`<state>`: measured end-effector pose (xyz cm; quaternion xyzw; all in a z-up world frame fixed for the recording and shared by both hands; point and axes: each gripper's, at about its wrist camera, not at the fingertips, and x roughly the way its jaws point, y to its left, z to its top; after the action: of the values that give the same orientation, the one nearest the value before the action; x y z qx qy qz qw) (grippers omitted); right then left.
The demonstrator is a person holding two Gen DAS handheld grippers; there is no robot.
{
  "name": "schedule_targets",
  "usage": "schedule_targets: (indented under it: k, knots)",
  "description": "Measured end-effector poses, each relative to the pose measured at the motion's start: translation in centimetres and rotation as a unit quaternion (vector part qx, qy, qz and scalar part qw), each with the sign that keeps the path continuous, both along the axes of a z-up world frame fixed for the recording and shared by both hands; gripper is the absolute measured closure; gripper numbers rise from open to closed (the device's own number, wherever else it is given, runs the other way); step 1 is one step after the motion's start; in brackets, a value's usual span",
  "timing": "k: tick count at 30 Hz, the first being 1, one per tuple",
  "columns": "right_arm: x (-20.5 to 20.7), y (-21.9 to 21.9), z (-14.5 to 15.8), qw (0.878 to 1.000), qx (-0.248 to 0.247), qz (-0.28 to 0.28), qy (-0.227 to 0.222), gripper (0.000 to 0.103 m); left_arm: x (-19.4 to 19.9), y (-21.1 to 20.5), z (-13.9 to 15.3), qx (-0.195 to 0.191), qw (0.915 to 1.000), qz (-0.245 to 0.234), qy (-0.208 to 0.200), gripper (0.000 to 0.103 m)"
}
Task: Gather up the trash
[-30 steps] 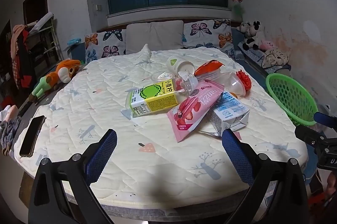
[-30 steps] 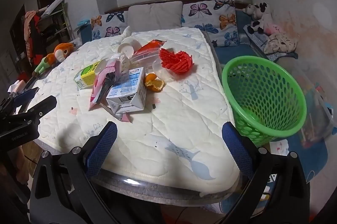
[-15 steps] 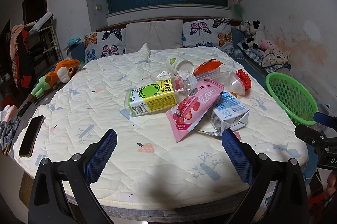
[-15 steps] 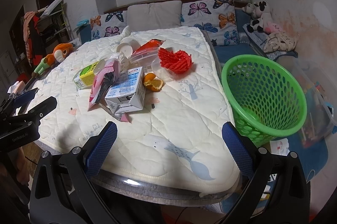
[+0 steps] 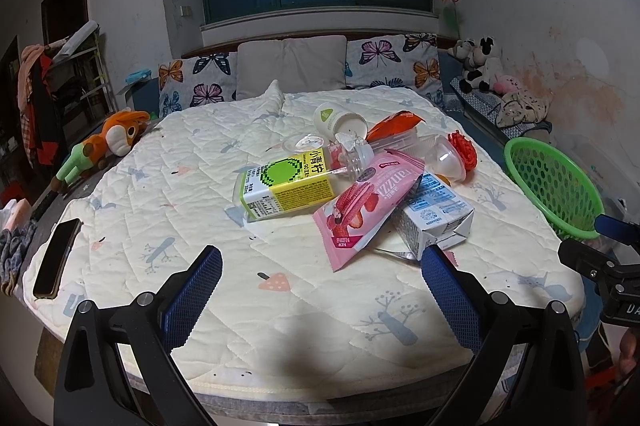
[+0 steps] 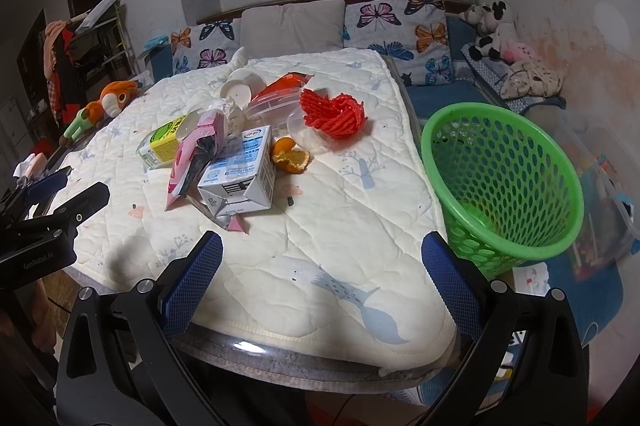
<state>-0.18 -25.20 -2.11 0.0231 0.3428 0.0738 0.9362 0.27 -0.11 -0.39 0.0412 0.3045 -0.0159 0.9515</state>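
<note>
Jaws wide on both my grippers, L (image 5: 320,290) & R (image 6: 322,276), empty, near table (image 6: 352,185) edge; trash pile far, green basket (image 6: 504,181) right.

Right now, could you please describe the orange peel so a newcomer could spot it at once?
Find the quilted bed with the green basket beside it. In the trash pile, look just right of the blue-and-white carton. The orange peel is the only bright orange, curled scrap there, smaller than the red foam net behind it.
</note>
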Motion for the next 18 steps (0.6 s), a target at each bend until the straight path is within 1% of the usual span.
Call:
schedule_targets:
  k: [14,18]
  knots:
    - [0.28,-0.17,-0.37,1.0,0.001,-0.002,0.004,0.004,0.16,-0.21,-0.46,0.0,1.0,-0.001,0.004,0.006]
    - [0.6,-0.3,-0.58,1.0,0.002,-0.002,0.007,0.004,0.97,-0.21,-0.64,0.002,1.0,-0.002,0.008,0.006]
